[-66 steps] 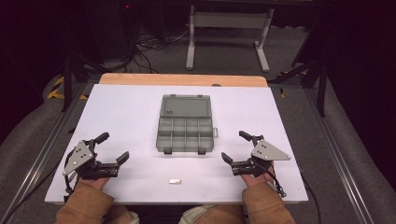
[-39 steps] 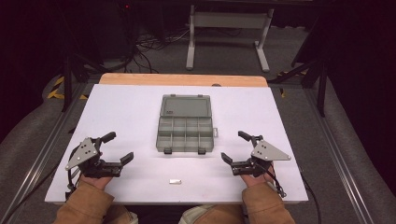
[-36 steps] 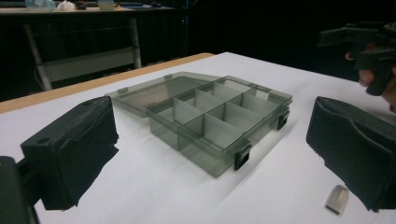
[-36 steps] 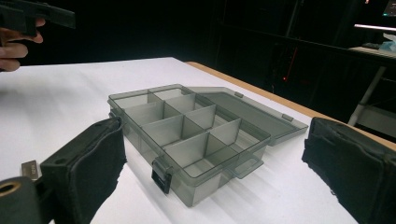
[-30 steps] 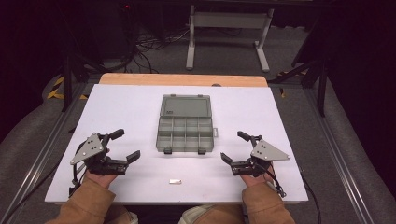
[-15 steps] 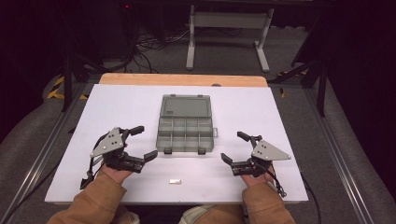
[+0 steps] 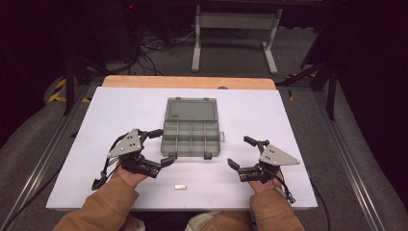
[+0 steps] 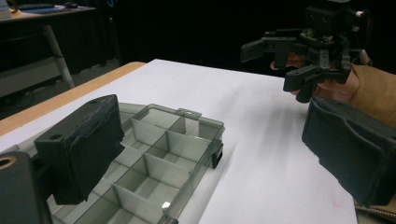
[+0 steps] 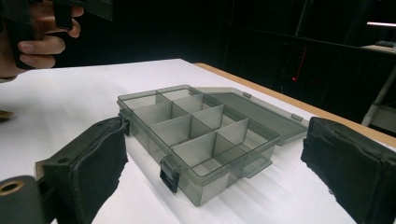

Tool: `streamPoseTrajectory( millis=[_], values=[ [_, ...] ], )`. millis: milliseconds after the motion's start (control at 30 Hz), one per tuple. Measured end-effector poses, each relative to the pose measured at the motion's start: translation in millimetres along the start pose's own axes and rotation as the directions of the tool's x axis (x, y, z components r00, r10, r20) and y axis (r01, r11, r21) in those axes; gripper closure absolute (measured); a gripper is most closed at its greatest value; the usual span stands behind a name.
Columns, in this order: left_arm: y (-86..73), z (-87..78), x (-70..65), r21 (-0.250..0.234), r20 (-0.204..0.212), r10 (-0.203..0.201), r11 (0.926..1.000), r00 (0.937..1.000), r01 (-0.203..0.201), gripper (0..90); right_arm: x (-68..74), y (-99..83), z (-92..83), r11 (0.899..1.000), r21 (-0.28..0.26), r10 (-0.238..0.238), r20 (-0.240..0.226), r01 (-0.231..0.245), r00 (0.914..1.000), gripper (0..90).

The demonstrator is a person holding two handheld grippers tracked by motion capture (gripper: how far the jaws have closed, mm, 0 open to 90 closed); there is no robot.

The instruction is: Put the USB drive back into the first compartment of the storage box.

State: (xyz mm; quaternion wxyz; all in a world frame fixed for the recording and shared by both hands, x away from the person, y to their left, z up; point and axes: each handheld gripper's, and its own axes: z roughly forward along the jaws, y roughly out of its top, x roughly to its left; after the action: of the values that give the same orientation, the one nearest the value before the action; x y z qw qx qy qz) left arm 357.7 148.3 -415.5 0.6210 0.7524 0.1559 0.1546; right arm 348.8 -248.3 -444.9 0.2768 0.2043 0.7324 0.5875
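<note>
Lying open near the middle of the white table [image 7: 269,110], a grey plastic box [image 7: 191,138] is seen with its lid folded flat toward the far edge and its divided compartments facing up. A small pale piece [image 7: 180,186] is seen on the surface near the front edge, apart from the box. The left gripper [image 7: 155,147] is held just beside the box's front left corner, its jaws spread wide with nothing between them; in the left gripper view one pad [image 8: 81,144] hangs over the compartments. The right gripper [image 7: 239,152] is held near the front right corner of the table, apart from the box, its jaws likewise spread and empty. Brown sleeves [image 7: 101,204] are seen at the front edge.
</note>
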Motion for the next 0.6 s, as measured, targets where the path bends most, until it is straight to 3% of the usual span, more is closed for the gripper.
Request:
streamPoseTrajectory(
  millis=[400,500,600],
  values=[
    [5.7,15.8,-0.9,0.020,0.058,0.005,0.9998,0.9983,-0.006,5.8,2.3,-1.8,-4.7,1.000,0.000,0.008,0.010,-0.008,0.9999,6.3],
    [6.6,17.7,-2.0,0.036,0.111,0.005,0.9993,0.9938,-0.009,7.9,2.0,-1.9,-4.8,1.000,0.001,0.008,0.008,-0.008,0.9999,6.3],
    [7.5,21.9,-2.6,0.088,0.150,0.013,0.9958,0.9886,-0.026,8.9,1.5,-2.1,-3.9,1.000,0.001,0.011,0.007,-0.011,0.9999,6.2]
  ],
)
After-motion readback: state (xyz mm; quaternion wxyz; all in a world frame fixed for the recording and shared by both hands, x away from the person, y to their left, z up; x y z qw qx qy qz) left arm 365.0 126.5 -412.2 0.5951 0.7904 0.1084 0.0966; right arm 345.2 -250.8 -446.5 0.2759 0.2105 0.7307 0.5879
